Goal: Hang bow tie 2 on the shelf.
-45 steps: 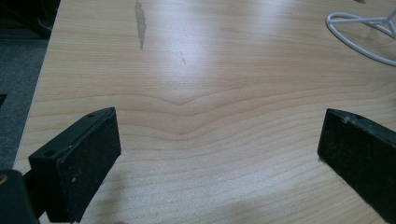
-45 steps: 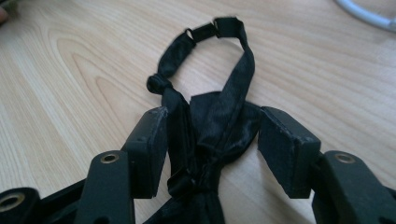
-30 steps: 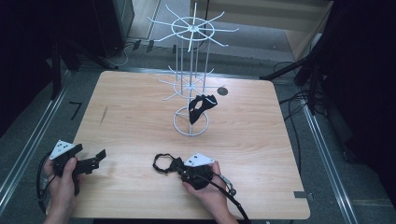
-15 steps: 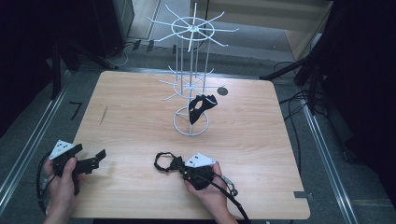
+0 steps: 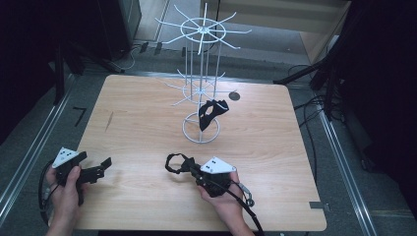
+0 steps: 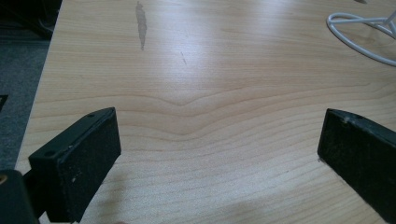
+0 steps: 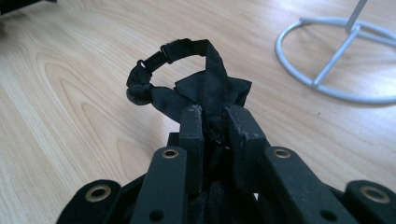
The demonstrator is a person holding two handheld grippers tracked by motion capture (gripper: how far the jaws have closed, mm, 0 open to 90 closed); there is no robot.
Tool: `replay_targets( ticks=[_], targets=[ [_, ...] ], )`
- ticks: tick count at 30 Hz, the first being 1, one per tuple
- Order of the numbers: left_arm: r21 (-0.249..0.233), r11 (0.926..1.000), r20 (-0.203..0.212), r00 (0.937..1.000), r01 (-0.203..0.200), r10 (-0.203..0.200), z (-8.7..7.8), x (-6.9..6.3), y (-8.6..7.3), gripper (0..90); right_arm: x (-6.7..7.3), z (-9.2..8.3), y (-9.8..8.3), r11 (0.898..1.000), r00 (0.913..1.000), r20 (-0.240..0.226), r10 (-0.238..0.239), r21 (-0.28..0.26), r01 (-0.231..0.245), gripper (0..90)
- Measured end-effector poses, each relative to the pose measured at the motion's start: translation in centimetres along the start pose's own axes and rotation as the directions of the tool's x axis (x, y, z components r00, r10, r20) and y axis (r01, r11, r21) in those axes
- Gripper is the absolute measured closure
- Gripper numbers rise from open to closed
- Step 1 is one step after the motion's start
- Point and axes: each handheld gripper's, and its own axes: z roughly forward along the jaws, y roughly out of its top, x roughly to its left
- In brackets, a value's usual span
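Observation:
A black fabric band with a looped strap [image 5: 175, 162] [image 7: 187, 49] lies at the front middle of the wooden table [image 5: 147, 113]. My right gripper [image 5: 191, 168] [image 7: 215, 116] is shut on it; its jaws have just been closing, and the fabric is pinched between the pads with the loop sticking out ahead. A second black band [image 5: 211, 112] hangs low on the white wire rack [image 5: 204, 59]. My left gripper [image 5: 101, 168] [image 6: 219, 135] rests at the front left, open, with bare wood between its jaws.
The rack's round wire base [image 5: 200, 132] [image 7: 327, 88] [image 6: 359, 49] stands mid-table, just beyond the right gripper. A small dark disc [image 5: 234, 96] lies behind the rack. Cables and stand legs [image 5: 314, 78] lie on the floor past the table's far right.

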Motion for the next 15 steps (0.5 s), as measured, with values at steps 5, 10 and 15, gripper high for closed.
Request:
replay_targets(
  ticks=[5, 10, 15],
  targets=[
    [0.001, 1.0, 0.0, 1.0, 0.0, 0.0, 0.0, 0.0, 0.0, 0.0, 0.0, -0.5, 0.5, 1.0, 1.0, 0.001, -0.003, -0.027, 0.003, 77.7],
    [0.001, 1.0, 0.0, 1.0, -0.001, 0.001, 0.0, 0.0, 0.0, 0.0, 0.0, -1.1, 1.0, 0.999, 1.0, -0.004, 0.005, -0.049, -0.005, 77.7],
    [0.001, 1.0, 0.001, 1.0, -0.002, 0.002, 0.0, 0.0, 0.0, 0.0, 0.2, -1.7, 1.6, 0.998, 1.0, -0.001, 0.003, -0.068, -0.003, 77.7]
  ],
)
